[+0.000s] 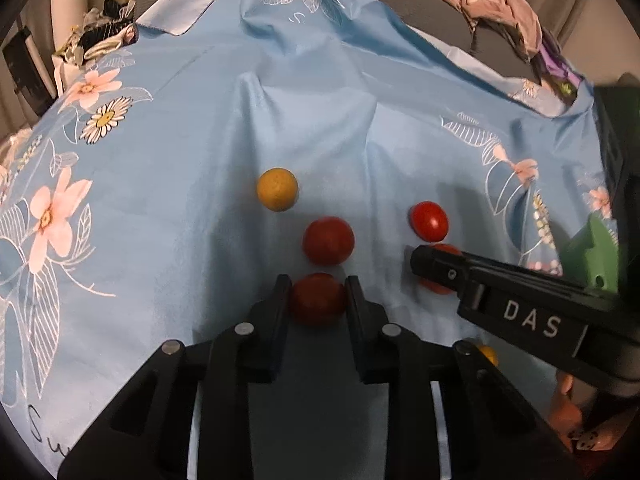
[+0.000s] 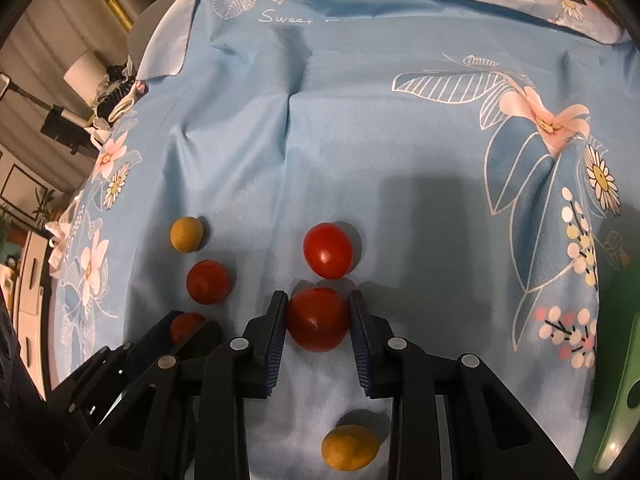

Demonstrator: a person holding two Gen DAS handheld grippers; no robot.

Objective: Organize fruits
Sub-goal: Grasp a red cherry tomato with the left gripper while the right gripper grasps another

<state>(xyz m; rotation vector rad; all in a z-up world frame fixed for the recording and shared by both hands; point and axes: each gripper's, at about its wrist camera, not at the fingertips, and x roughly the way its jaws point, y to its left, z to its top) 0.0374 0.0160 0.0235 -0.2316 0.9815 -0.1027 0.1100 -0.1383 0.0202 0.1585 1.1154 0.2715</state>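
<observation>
Small round fruits lie on a blue flowered cloth (image 1: 200, 140). My left gripper (image 1: 318, 298) is shut on a dark red fruit (image 1: 318, 300) resting on the cloth. Beyond it lie a red fruit (image 1: 328, 241) and a yellow fruit (image 1: 277, 189). My right gripper (image 2: 318, 316) is shut on a red tomato (image 2: 318, 319), partly hidden in the left wrist view (image 1: 440, 286). Another red tomato (image 2: 328, 250) lies just past it. A yellow fruit (image 2: 350, 447) lies under the right gripper. The left gripper also shows in the right wrist view (image 2: 188, 330).
A green plastic object (image 2: 620, 380) stands at the right edge of the cloth. Crumpled clothes (image 1: 504, 12) lie at the far right and clutter (image 1: 100, 32) at the far left. The cloth (image 2: 360, 140) is wrinkled toward the back.
</observation>
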